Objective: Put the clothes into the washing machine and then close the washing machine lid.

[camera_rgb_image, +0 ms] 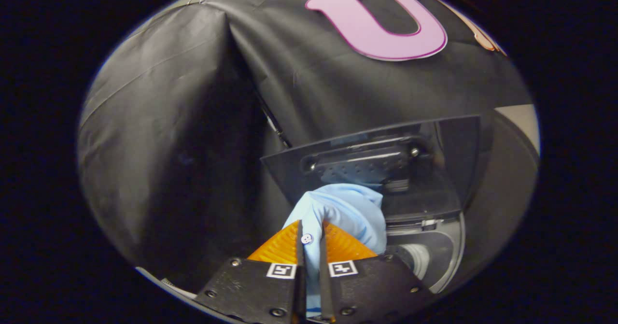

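Gripper [311, 239] pinches the light blue garment [345, 210] between nearly closed fingers, just above the washer's open drum [420, 256] (lid [434, 145] raised behind). Trailing cloth could snag the rim, I'd say.

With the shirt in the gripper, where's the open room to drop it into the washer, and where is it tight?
The gripper is shut on the light blue shirt. Free room: the washer opening, beyond the fingers, below the raised lid. Tight: the lid's underside with its dark bracket just past the bunched shirt.
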Available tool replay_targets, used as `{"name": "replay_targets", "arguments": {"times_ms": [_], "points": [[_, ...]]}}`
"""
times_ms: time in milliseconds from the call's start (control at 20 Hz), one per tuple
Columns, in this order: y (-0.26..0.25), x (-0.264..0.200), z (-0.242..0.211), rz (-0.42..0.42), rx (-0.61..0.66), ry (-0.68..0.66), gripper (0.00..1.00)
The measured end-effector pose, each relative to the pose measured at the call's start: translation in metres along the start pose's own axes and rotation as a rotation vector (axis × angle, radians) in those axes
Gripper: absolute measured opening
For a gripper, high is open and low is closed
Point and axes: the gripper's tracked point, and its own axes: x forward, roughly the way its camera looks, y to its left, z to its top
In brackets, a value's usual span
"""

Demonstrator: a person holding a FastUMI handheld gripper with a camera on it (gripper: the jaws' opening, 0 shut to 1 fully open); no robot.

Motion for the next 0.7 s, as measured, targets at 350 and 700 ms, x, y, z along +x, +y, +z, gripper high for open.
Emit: {"name": "replay_targets", "arguments": {"times_ms": [350, 700], "points": [[-0.008, 0.003, 0.033, -0.013, -0.052, -0.148, 0.95], [-0.018, -0.002, 0.048, -0.064, -0.082, -0.188, 0.96]]}}
